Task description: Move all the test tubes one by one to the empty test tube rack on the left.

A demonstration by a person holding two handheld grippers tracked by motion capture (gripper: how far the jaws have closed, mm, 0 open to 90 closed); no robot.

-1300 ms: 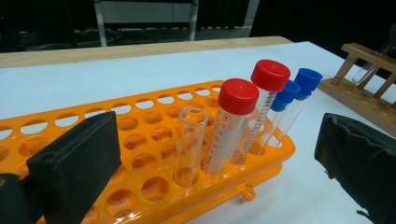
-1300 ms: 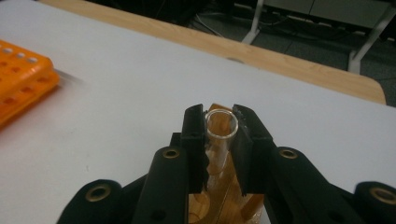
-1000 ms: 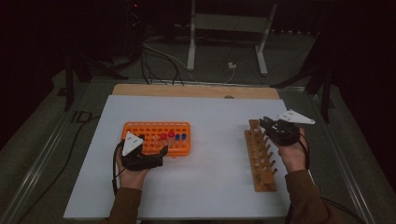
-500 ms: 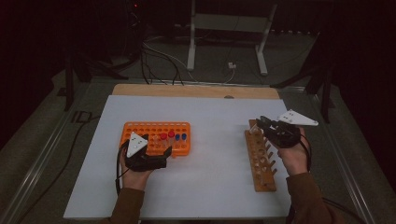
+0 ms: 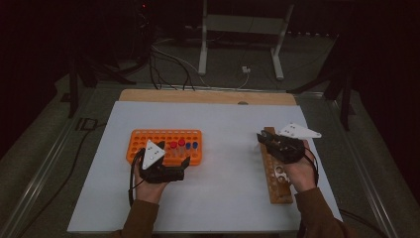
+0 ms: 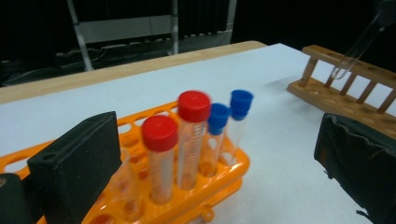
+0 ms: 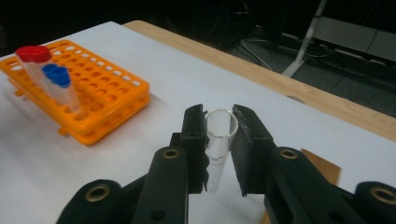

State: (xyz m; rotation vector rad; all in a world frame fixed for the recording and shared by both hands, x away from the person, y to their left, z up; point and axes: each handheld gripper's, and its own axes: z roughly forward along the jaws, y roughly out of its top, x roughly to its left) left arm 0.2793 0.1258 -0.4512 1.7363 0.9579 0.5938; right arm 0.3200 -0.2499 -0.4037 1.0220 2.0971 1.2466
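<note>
The right gripper has its two black jaws clamped on a clear glass test tube without a cap. In the right gripper view the tube's open rim stands between the jaw pads and its body runs down between them. In the high view this gripper sits at 3 o'clock on the white table sheet, over the far end of the long wooden test tube rack. In the left gripper view the clear tube hangs tilted at 1 o'clock, above the wooden rack, with its rounded end near the top rail; contact cannot be determined.

The left gripper lies at 9 o'clock on the sheet, at the near edge of the orange plastic tube rack. Its jaws stand wide apart and hold nothing. In the left gripper view the orange rack sits between the two jaws, and one jaw overlaps its near left part.

The orange rack carries four capped tubes, upright in adjoining holes: two red-capped tubes and two blue-capped tubes. In the right gripper view the same orange rack appears at 10 o'clock, well apart from the held tube.
</note>
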